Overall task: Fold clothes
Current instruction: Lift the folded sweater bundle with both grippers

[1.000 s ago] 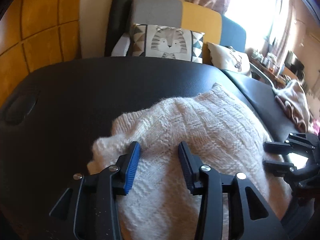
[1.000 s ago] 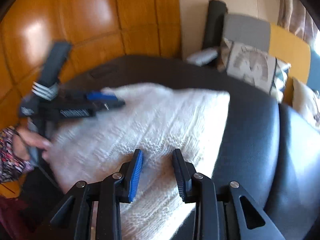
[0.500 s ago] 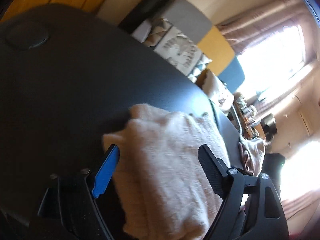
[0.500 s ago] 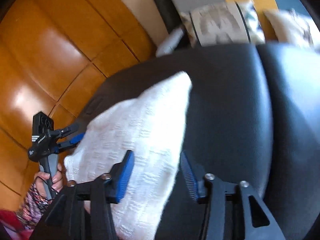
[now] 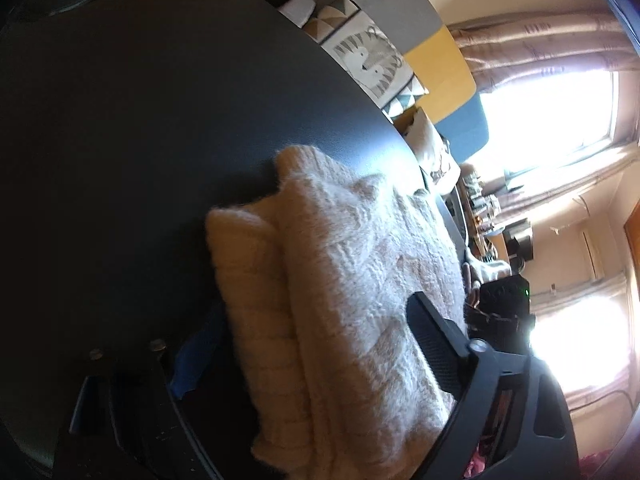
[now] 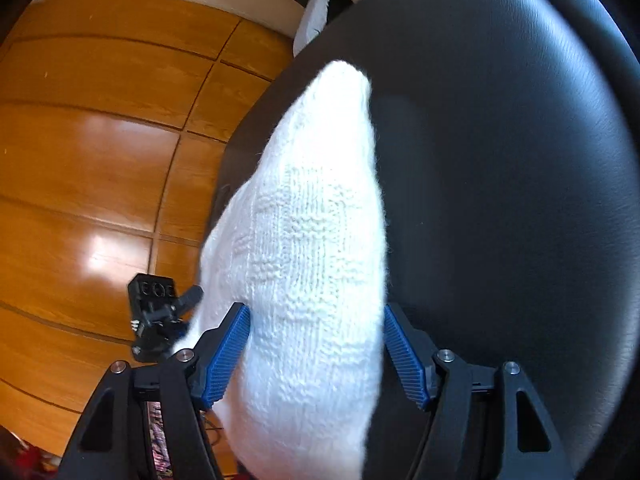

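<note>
The left gripper [image 5: 316,344] was spreading its jaws, with the folded cream knitted sweater [image 5: 340,292] lying between its fingers, no pad visibly pressing on it. The right gripper [image 6: 316,354] was likewise opening around the sweater's other end [image 6: 312,248], its blue ribbed pads [image 6: 226,358] standing just beside the wool. Both grippers pointed downward and were rolled to one side. The sweater rested on the black leather padded table [image 6: 500,160], with the glossy wooden plank floor [image 6: 88,160] beyond.
</note>
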Demonstrator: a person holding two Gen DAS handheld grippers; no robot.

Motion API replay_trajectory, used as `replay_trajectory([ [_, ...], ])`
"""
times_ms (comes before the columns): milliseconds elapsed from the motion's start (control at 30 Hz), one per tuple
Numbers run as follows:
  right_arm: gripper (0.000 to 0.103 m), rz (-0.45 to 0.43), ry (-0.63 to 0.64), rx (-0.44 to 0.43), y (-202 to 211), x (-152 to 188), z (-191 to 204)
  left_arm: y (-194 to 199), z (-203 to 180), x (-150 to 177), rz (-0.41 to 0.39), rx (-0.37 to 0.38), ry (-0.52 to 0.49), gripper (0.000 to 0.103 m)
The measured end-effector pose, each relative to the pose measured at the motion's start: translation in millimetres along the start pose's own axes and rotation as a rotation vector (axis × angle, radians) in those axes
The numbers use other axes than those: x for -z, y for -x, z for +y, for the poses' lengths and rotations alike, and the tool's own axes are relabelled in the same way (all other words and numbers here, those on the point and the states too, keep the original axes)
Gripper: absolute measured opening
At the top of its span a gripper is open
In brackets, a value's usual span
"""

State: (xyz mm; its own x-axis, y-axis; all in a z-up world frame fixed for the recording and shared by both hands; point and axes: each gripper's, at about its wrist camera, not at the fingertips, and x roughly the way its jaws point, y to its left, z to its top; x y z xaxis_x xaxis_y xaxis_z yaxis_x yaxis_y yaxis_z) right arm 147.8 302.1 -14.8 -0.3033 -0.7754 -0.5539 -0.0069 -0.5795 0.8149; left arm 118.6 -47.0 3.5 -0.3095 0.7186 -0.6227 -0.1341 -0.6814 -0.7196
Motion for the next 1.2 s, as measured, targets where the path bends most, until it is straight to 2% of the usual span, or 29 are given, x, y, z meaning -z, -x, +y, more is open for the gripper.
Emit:
replay_trajectory([
  [67,0.07,0.02,-0.011,0.004,-5.1,-5.3,1.0,-3.8,-4.8,-0.6,0.016,-0.014,-0.036,0.103],
  [200,0.071,0.044,-0.019,0.009,-8.6,-7.6,2.1,-14.5,-20.6,0.5,0.02,-0.094,-0.121,0.103],
  [433,0.072,0.046,-0.013,0.02,-13.2,-8.8,2.6,-6.7,-14.1,8.8,-0.041,-0.063,-0.121,0.1],
  [533,0.072,0.043,-0.007,0.021,-14.8,-11.8,6.5,-5.5,-16.1,12.0,-0.053,-0.094,-0.147,0.092],
  [567,0.072,0.045,-0.003,0.022,-15.5,-13.3,9.0,-5.3,-14.7,12.7,-0.056,-0.086,-0.144,0.085],
  [600,0.072,0.046,-0.002,0.022,-15.7,-14.8,10.8,-5.0,-12.5,13.4,-0.059,-0.071,-0.137,0.074],
  [700,0.067,0.038,0.028,0.034,-20.3,-18.1,18.6,-6.1,-4.8,16.8,-0.073,-0.026,-0.101,0.059],
  [900,0.056,-0.013,0.098,0.078,-23.8,-16.9,42.8,4.6,-25.1,28.5,-0.189,-0.108,-0.193,0.043],
  [1033,0.052,-0.04,0.2,0.09,-30.2,-25.9,78.4,34.9,-23.4,36.0,-0.294,-0.114,-0.207,0.041],
  [1200,0.052,0.035,0.364,0.045,-73.0,-38.3,145.8,76.9,-8.9,32.2,-0.421,-0.143,-0.17,0.041],
])
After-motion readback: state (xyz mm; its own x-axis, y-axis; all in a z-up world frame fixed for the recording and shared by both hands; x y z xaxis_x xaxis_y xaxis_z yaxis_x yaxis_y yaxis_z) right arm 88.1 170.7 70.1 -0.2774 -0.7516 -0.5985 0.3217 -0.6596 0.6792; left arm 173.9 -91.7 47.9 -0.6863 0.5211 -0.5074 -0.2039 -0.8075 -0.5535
